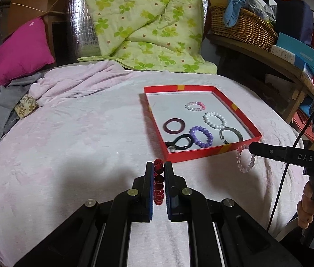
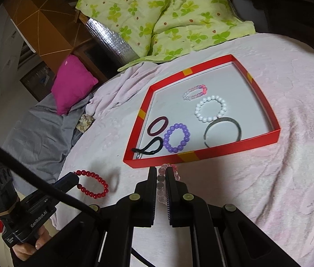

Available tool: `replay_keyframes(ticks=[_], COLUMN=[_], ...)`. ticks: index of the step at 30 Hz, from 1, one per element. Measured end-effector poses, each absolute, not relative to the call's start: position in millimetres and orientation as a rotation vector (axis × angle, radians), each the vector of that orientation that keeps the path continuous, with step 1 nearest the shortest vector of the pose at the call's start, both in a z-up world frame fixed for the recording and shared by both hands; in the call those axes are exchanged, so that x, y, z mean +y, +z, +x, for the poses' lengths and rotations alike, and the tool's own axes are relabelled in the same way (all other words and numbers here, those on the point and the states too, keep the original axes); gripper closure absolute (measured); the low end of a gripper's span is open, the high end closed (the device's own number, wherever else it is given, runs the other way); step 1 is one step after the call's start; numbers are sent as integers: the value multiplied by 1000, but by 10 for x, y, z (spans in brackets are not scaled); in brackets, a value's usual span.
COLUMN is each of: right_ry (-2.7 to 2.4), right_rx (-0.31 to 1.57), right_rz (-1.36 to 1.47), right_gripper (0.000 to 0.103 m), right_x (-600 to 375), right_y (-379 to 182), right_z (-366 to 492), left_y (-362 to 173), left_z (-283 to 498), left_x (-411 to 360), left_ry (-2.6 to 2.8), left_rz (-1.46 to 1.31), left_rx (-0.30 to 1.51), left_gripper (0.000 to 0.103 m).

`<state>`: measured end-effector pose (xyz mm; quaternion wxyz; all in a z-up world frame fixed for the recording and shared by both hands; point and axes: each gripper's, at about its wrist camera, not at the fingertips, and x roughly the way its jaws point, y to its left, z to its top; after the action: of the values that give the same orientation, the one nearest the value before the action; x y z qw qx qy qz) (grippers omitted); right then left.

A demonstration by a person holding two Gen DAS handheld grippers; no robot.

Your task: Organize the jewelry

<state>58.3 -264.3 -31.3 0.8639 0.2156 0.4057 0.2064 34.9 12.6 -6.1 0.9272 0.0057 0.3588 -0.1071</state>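
Left claw (image 1: 159, 166) clamped on red bead bracelet (image 1: 158, 181), right claw (image 2: 159, 171) clamped on clear pink bracelet (image 2: 161, 182), red tray (image 2: 234, 145) at 12 o'clock

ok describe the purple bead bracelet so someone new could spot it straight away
Find the red tray on the pink bedspread. Near its front wall lies the purple bead bracelet, between a black looped band and a grey open bangle. It is the only purple beaded ring there.

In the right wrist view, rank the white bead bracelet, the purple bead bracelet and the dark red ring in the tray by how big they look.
1. white bead bracelet
2. purple bead bracelet, only slightly smaller, nearly a tie
3. dark red ring, smallest
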Motion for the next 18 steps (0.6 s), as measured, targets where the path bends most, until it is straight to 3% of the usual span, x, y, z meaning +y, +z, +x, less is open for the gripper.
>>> replay_keyframes(ticks=[18], right_ry=[488], right_rx=[848], right_rz=[422], right_gripper=[94], right_x=[-2319], right_y=[-278], right_z=[594], left_y=[-107], left_z=[358], left_x=[358], left_ry=[-159], left_rz=[6], left_rx=[740], left_gripper=[94])
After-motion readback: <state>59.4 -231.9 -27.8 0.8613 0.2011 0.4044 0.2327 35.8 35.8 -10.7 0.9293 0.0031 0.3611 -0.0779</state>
